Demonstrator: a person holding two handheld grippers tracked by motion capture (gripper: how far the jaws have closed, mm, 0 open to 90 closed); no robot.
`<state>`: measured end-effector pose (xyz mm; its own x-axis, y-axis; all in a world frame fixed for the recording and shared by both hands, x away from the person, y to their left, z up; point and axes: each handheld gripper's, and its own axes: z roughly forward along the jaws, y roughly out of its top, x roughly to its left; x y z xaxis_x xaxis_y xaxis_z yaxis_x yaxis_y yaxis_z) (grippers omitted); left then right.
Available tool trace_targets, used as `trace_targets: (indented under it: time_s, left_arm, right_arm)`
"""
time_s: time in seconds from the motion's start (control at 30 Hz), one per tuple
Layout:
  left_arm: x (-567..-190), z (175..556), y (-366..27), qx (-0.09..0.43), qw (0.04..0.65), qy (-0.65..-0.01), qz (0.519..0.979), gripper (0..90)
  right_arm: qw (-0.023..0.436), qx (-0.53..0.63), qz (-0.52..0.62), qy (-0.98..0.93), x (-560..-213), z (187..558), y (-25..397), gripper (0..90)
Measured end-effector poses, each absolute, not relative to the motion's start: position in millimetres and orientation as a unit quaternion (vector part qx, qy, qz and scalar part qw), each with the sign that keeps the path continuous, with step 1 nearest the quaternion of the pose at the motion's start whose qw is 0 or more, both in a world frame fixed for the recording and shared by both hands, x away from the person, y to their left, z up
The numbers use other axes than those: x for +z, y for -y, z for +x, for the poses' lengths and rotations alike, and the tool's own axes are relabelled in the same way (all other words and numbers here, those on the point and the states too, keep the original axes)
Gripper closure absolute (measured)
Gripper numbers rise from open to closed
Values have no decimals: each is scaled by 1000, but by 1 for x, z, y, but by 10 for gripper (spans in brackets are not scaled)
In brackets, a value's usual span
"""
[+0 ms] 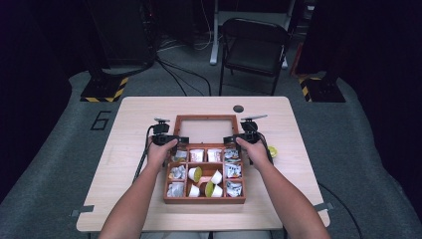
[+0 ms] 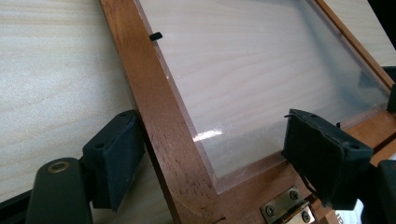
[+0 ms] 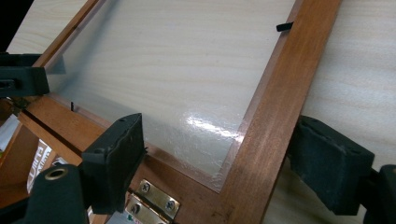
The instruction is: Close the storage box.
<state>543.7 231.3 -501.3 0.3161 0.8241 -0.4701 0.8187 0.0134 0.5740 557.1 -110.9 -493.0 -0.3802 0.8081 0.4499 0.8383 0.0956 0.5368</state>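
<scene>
Left gripper (image 2: 208, 158): jaws spread wide, straddling the left rail of the lid (image 2: 261, 70) close to its hinged corner, one pad outside the wood, the other over the clear pane; outer pad close against the rail, whether pressing cannot be told. Right gripper (image 3: 224, 161): likewise wide, astride the right rail near the brass hinge (image 3: 152, 200), neither pad plainly biting. Mirror placement, probably so the wide frame can be swung evenly from both sides without twisting on its hinges.

Outward: lid (image 1: 205, 128) thrown open beyond the box (image 1: 204, 199), far of it, table grain visible through the pane, so likely lying flat or nearly so. Box near the table's middle, compartments exposed: wrapped packets down the left and right columns and far row, small cups (image 1: 195, 174) in the centre. Hands (image 1: 160, 153) close behind each gripper, forearms coming from the near edge. Small yellow-green object (image 1: 272, 151) right of the box, partly hidden by the right hand.

Judged: grip being set up, or just let go, low on the rails for a lid swing.
</scene>
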Motion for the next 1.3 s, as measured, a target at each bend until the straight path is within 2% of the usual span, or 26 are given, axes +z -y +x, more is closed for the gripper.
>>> trace_targets:
  time_s: [0.27,0.57,0.83,1.13,1.3]
  left_arm:
    - [-505,547,-234,-21,417,-584,696,214]
    - [-503,546,-233,-14,421,-585,693,227]
    - [-485,539,-238,17,457,-565,687,288]
    - [-456,516,-240,64,490,-510,704,290]
    - [-444,502,-245,87,527,-494,686,320]
  right_arm:
    - [21,-378,-556,740,-494,559,111,196]
    - [22,-380,-555,740,-490,557,111,212]
    - [3,-417,-532,737,-474,552,115,249]
    - [-37,-448,-495,743,-449,527,118,285]
    - [-70,-454,-462,759,-441,512,118,290]
